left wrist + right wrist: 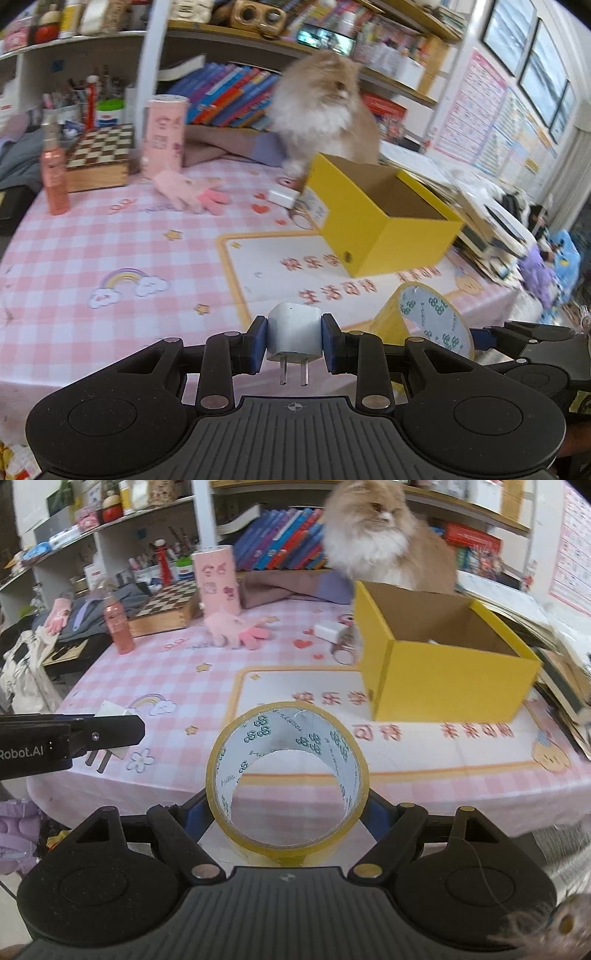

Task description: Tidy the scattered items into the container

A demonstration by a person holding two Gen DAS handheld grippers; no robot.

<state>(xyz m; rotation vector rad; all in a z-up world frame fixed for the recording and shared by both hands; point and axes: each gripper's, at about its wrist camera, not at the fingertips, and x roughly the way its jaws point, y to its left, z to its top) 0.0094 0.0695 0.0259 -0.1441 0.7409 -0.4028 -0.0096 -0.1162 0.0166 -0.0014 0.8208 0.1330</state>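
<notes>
Tape roll [287, 782] sits clamped between the right gripper [288, 814] jaws; the left gripper [294, 341] pinches a white plug adapter [294, 332]. Both hang short of the open yellow box [443, 672] on the pink tablecloth [110, 251].

Glossy tape roll [287, 775], matt cardboard box [443, 672], smooth plastic charger [294, 332]
</notes>
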